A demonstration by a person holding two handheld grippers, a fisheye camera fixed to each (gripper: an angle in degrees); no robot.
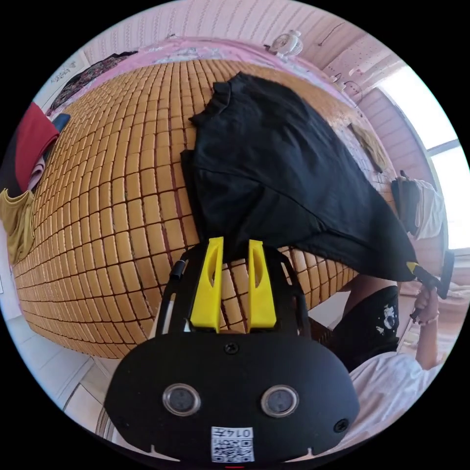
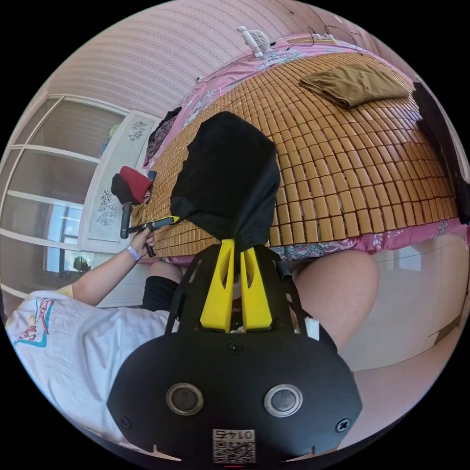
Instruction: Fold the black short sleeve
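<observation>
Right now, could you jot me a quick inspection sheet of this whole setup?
Surface: bed covered by a tan tiled mat, pink sheet at its edges.
Job's things: black shirt lifted by one edge, far end lying on the mat.
Clutter: folded brown garment; red and black clothes; yellow garment.
Grippers: left tool and right tool each pinch the shirt's near edge, jaws closed.
Cables: thin cords by a small white fan.
Surroundings: pink striped walls, bright window, pale floor.
</observation>
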